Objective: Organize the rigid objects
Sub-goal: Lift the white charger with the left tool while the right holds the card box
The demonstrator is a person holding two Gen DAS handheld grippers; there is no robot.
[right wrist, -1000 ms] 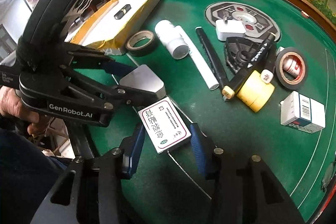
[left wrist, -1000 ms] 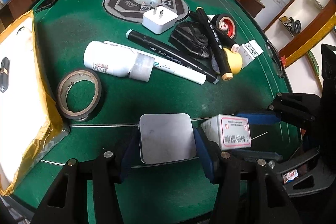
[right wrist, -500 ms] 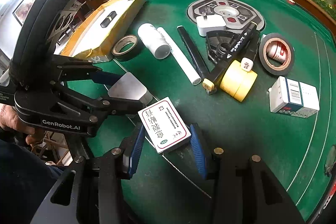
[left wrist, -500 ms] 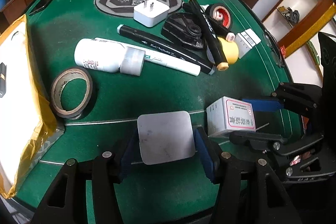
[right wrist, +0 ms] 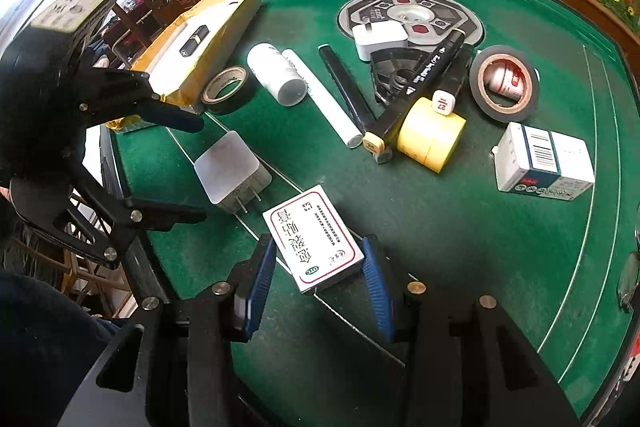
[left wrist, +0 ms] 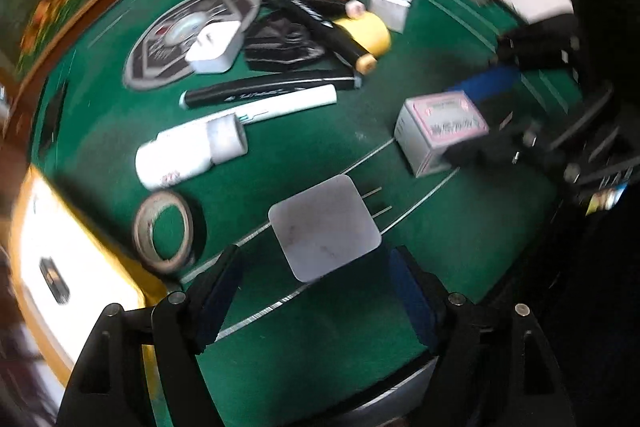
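Note:
A grey wall charger (left wrist: 324,231) lies flat on the green felt, its prongs toward the small box. My left gripper (left wrist: 320,291) has its jaws opening, and the blue pads (left wrist: 224,287) stand clear of the charger on both sides. The right wrist view shows the same charger (right wrist: 228,171) between the left gripper's (right wrist: 202,170) spread fingers. A small white box with a red border (right wrist: 314,241) sits between the pads of my right gripper (right wrist: 318,267), which is shut on it near the table's front edge. In the left wrist view the box (left wrist: 440,131) is blurred.
Behind lie a white bottle (right wrist: 276,75), a white pen (right wrist: 320,95), black markers (right wrist: 420,83), a yellow tape roll (right wrist: 432,135), black tape (right wrist: 504,83), a barcode box (right wrist: 540,163) and a white charger (right wrist: 380,37). A brown tape roll (right wrist: 226,85) and a yellow parcel (right wrist: 200,43) are at the left.
The left gripper's jaws have spread and let go of the grey charger, which now lies free on the felt. That gripper has also rolled. The right gripper keeps its hold on the box.

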